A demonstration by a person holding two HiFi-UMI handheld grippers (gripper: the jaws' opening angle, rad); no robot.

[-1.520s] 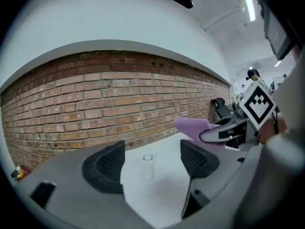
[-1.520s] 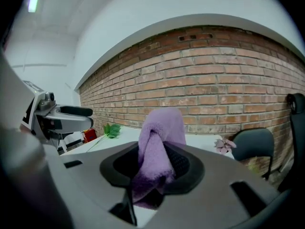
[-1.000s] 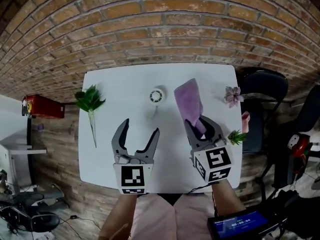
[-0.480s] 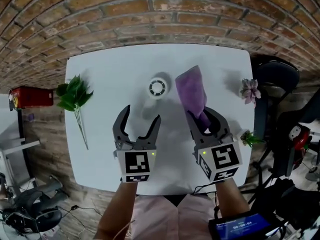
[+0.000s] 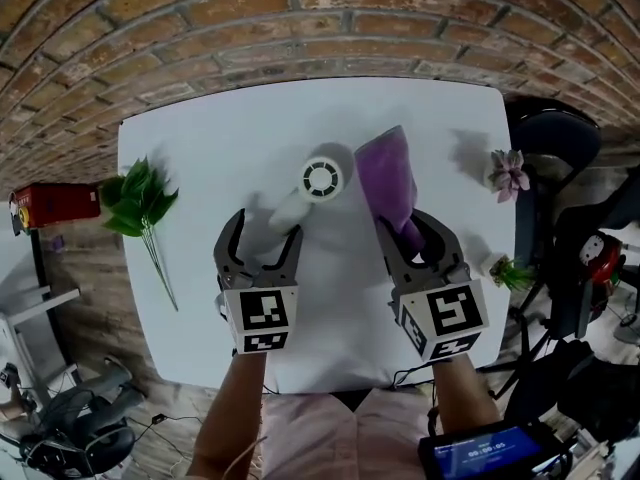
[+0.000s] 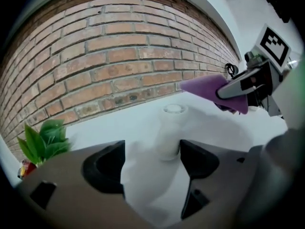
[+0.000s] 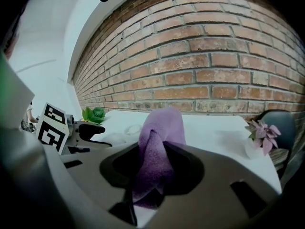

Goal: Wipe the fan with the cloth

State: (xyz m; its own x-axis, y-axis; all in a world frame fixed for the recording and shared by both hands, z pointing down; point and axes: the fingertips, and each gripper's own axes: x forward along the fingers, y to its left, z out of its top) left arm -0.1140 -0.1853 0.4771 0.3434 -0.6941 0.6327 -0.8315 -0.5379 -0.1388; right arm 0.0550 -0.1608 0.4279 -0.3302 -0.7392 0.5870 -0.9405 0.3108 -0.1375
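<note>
**Fan [image 5: 320, 179] at the open jaws**

The left gripper [image 5: 266, 232] is holding its jaws wide apart, and the small white fan is standing on the white table [image 5: 200, 148] right at their tips. The right gripper [image 5: 412, 236] is squeezing the purple cloth [image 5: 388, 173], which is sticking up just beside the fan.

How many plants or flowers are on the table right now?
3: a leafy green sprig at the left edge, a pink flower near the far right corner, and a small green plant at the right edge. Others may be hidden.
</note>
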